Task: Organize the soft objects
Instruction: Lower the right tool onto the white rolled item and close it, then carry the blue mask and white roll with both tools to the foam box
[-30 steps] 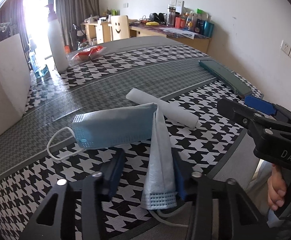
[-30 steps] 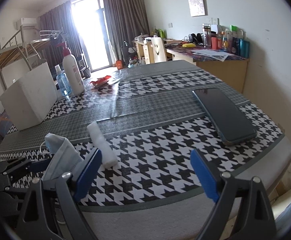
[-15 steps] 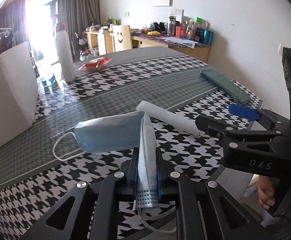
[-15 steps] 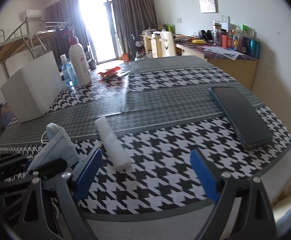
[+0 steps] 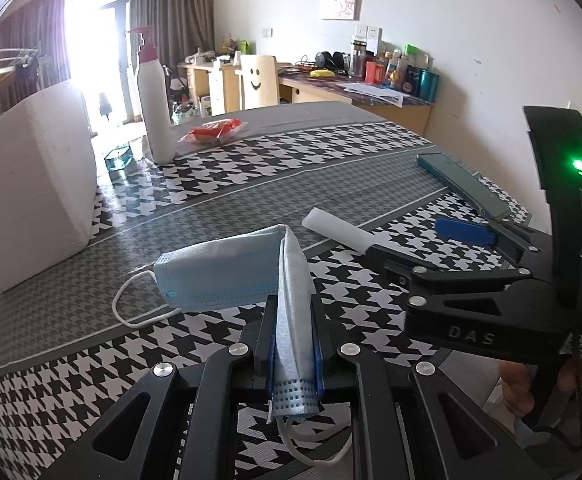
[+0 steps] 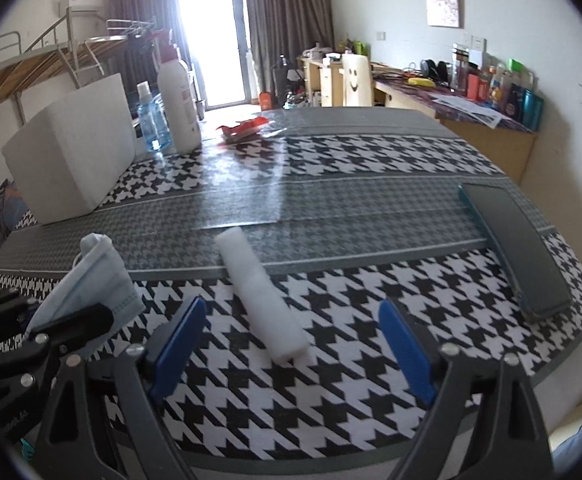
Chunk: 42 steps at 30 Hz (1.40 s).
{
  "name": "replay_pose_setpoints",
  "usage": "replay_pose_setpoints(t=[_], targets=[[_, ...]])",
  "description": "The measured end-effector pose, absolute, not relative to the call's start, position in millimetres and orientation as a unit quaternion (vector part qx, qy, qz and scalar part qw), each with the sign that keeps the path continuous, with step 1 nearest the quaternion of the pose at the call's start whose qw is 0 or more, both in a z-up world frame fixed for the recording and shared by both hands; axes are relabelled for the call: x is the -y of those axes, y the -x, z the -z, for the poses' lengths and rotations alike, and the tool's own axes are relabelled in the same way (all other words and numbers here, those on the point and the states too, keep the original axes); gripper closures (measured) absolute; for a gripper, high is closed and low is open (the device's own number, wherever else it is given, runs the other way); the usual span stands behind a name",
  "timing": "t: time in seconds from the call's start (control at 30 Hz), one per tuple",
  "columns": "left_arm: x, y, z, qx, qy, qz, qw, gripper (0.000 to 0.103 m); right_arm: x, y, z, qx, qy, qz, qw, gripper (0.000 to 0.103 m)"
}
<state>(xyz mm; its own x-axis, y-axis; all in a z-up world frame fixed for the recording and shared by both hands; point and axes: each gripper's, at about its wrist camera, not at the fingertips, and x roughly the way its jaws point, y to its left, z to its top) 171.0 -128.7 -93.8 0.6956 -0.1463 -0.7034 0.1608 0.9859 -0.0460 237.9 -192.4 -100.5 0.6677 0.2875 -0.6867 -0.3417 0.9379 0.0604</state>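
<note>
Left hand-held gripper (image 5: 293, 350) clamped on one end of face mask (image 5: 227, 276) — remainder draped over bench (image 5: 331, 160). Limp, light; grip near fold. Right hand-held gripper (image 6: 289, 344) spread wide around white roll (image 6: 261, 292) — soft, compressible.

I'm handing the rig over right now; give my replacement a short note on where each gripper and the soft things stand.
Left gripper: shut on the blue face mask, pinching its near end; the far half drapes toward the table.
Right gripper: open, empty, lined up with the white foam roll lying on the table just ahead of its fingers.
Done: mask gripped.
Left: place the mask, then grasp the roll. No clear drop-off spot shows. Probably steer wide of the phone at the right edge.
</note>
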Motion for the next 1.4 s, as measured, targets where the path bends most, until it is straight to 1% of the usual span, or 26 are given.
replay_pose_setpoints(t=[0.03,0.13,0.2,0.27,0.4,0.47,0.5,0.53,0.57,0.63,0.67,0.8,0.83,0.97,1.4], targets=[[128.7,-170.7,93.7,-0.381,-0.009,0.084,0.921,0.089,190.6,-238.7,100.5,-0.370,0.038,-0.175,0.911,0.017],[128.0,-169.7,92.6,-0.379,-0.010,0.083,0.921,0.089,183.9,-243.9,104.4,-0.382,0.051,-0.180,0.905,0.027],[128.0,-169.2,91.5,-0.377,-0.011,0.083,0.922,0.089,182.2,-247.6,108.1,-0.391,0.053,-0.182,0.900,0.030],[128.2,-168.1,91.1,-0.377,-0.012,0.083,0.923,0.089,182.4,-249.6,110.0,-0.399,0.050,-0.185,0.897,0.035],[128.9,-168.0,90.9,-0.376,-0.009,0.085,0.922,0.089,181.6,-250.9,109.2,-0.404,0.048,-0.187,0.894,0.037],[127.9,-167.0,90.2,-0.377,-0.008,0.086,0.922,0.089,179.7,-249.5,109.6,-0.402,0.057,-0.183,0.895,0.045],[127.7,-166.6,89.9,-0.376,-0.008,0.086,0.923,0.089,178.2,-249.0,109.8,-0.400,0.062,-0.181,0.896,0.046],[127.5,-166.6,89.3,-0.376,-0.007,0.085,0.923,0.089,176.2,-247.8,110.2,-0.399,0.068,-0.180,0.897,0.051],[126.8,-166.4,88.5,-0.375,-0.007,0.085,0.923,0.089,174.8,-246.8,110.2,-0.398,0.074,-0.180,0.897,0.058],[124.2,-164.9,87.1,-0.373,-0.005,0.084,0.924,0.089,172.8,-246.0,109.5,-0.398,0.079,-0.181,0.896,0.067],[122.3,-164.0,86.6,-0.372,-0.005,0.083,0.925,0.089,172.5,-246.1,109.1,-0.400,0.076,-0.186,0.894,0.070],[114.3,-160.9,83.9,-0.368,0.000,0.076,0.927,0.089,171.4,-245.4,107.4,-0.402,0.077,-0.188,0.893,0.076],[111.8,-160.2,82.7,-0.366,0.002,0.073,0.928,0.089,172.1,-244.7,106.3,-0.401,0.074,-0.188,0.894,0.081],[105.9,-157.0,78.6,-0.357,0.000,0.067,0.932,0.089,173.8,-240.0,97.2,-0.393,0.050,-0.207,0.894,0.082],[89.2,-148.0,64.9,-0.335,0.007,0.054,0.941,0.089,166.4,-222.6,69.3,-0.352,0.046,-0.215,0.910,0.084]])
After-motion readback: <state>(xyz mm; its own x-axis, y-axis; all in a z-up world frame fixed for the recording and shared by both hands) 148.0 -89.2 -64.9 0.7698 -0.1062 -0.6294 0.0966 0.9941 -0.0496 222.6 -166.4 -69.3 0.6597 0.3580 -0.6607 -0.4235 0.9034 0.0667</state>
